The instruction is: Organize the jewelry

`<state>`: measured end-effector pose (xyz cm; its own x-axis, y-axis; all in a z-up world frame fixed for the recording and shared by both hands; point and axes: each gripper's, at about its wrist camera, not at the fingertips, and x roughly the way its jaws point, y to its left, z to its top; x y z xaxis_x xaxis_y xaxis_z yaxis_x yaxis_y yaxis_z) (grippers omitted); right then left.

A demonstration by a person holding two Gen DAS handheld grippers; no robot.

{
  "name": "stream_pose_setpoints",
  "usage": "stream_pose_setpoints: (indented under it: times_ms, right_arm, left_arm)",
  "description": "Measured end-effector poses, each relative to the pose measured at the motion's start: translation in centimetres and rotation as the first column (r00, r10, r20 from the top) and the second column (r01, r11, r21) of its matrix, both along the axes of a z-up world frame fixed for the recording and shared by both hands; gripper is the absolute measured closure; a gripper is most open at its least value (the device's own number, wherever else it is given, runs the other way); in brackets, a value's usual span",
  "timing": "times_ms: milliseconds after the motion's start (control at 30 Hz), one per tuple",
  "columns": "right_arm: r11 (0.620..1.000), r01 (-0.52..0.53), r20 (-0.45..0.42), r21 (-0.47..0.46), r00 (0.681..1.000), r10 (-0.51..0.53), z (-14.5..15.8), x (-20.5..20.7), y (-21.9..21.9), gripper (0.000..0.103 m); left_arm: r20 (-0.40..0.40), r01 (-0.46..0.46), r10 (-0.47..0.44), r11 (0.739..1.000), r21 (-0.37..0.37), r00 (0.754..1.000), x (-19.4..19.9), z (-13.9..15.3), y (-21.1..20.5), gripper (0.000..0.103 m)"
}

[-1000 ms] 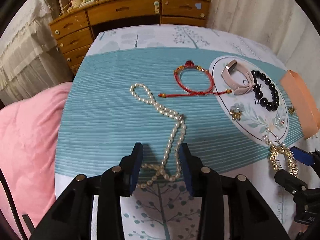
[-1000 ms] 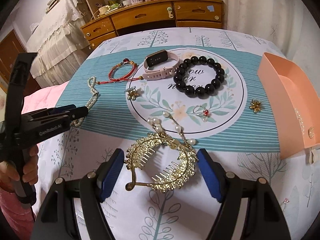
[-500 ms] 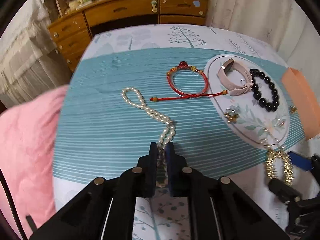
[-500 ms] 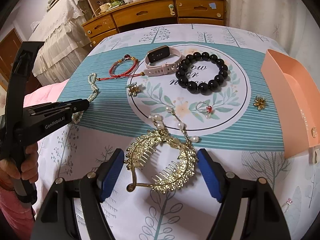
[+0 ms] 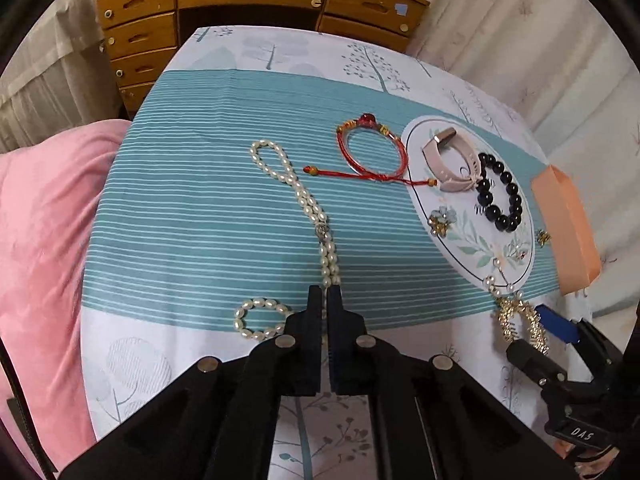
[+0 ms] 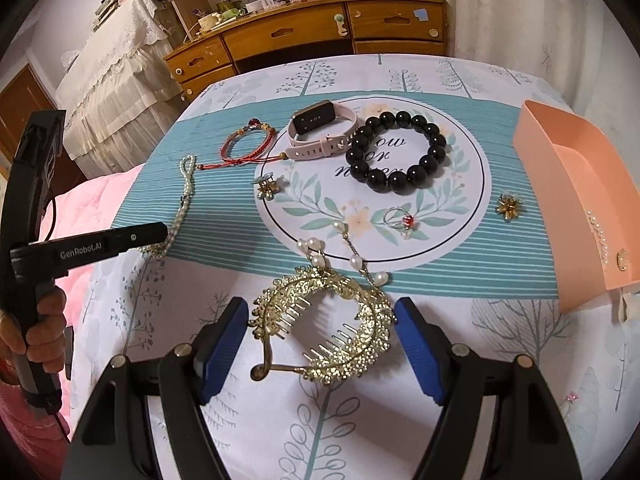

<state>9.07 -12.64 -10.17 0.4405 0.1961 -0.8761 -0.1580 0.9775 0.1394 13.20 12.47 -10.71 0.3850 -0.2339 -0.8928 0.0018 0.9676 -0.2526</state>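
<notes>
1. Pink bedding [image 5: 44, 216] lies at the far left, beside the tablecloth [image 5: 208, 208] with its teal striped band.
2. Left gripper [image 5: 325, 300]: jaws pressed together, clamped on the pearl necklace [image 5: 308, 208]. The strand runs from the fingertips away across the teal band and ends in a small loop; a second loop of pearls lies just left of the jaws, on the band's near edge.
3. From the right wrist view, a hand [image 6: 38, 336] grips the handle of the left gripper, whose tip sits on the near end of the pearls.
4. Red cord bracelet [image 6: 248, 142] lies flat on the teal band, right of the necklace, its tail reaching toward the printed circle.
5. Pink smartwatch [image 6: 320, 132] lies on the circle's far-left edge, touching the black bead bracelet [image 6: 396, 152] beside it.
6. Small gold flower clip [image 6: 267, 189] sits on the circle's left rim; a ring [image 6: 400, 216] with a red stone lies inside the circle, nearer the camera.
7. Right gripper [image 6: 322, 346]: blue fingers [image 6: 222, 350] wide apart, flanking the gold hair comb [image 6: 332, 324] without touching it. The comb rests on the white cloth, its pearl dangles reaching onto the circle.
8. Second gold flower [image 6: 508, 206] lies on the teal band, right of the circle.
9. Open peach box [image 6: 576, 208] stands at the far right.
</notes>
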Motion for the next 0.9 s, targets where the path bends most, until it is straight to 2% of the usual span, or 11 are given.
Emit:
stream_pose_setpoints:
  times_ms: [133, 300, 367, 433, 567, 633, 700, 900]
  right_arm:
    - [1.0, -0.012, 0.008, 0.005, 1.0, 0.012, 0.4, -0.3, 0.1, 0.028]
    - [1.0, -0.013, 0.017, 0.009, 1.0, 0.013, 0.9, -0.5, 0.0, 0.028]
    - [1.0, -0.014, 0.015, 0.014, 1.0, 0.014, 0.9, -0.6, -0.1, 0.028]
    - [1.0, -0.015, 0.012, 0.015, 1.0, 0.014, 0.9, -0.6, -0.2, 0.028]
    - [1.0, -0.014, 0.012, 0.016, 1.0, 0.014, 0.9, -0.7, -0.3, 0.028]
    - [1.0, -0.015, 0.012, 0.015, 1.0, 0.015, 0.9, -0.6, -0.3, 0.028]
    - [1.0, -0.015, 0.012, 0.015, 1.0, 0.015, 0.9, -0.6, -0.3, 0.028]
    - [1.0, -0.014, 0.009, 0.011, 1.0, 0.014, 0.8, -0.7, -0.4, 0.028]
  left_arm:
    - [0.02, 0.003, -0.003, 1.0, -0.006, 1.0, -0.3, 0.9, 0.4, 0.103]
    - [0.018, 0.02, -0.021, 0.999, 0.047, 1.0, -0.6, 1.3, 0.1, 0.101]
    - [0.001, 0.031, -0.031, 0.997, 0.074, 1.0, -0.8, 1.0, 0.2, 0.097]
    - [-0.009, 0.04, -0.04, 0.994, 0.101, 0.999, -0.8, 0.7, 0.3, 0.085]
    - [-0.027, 0.068, -0.064, 0.986, 0.153, 0.998, -1.3, 0.4, 0.4, 0.079]
    - [-0.034, 0.09, -0.085, 0.983, 0.163, 0.996, -1.5, 0.3, 0.3, 0.064]
    - [-0.04, 0.111, -0.105, 0.977, 0.184, 0.994, -1.8, 0.1, 0.0, 0.056]
    - [-0.05, 0.106, -0.098, 0.969, 0.222, 0.994, -1.4, -0.6, -0.2, 0.055]
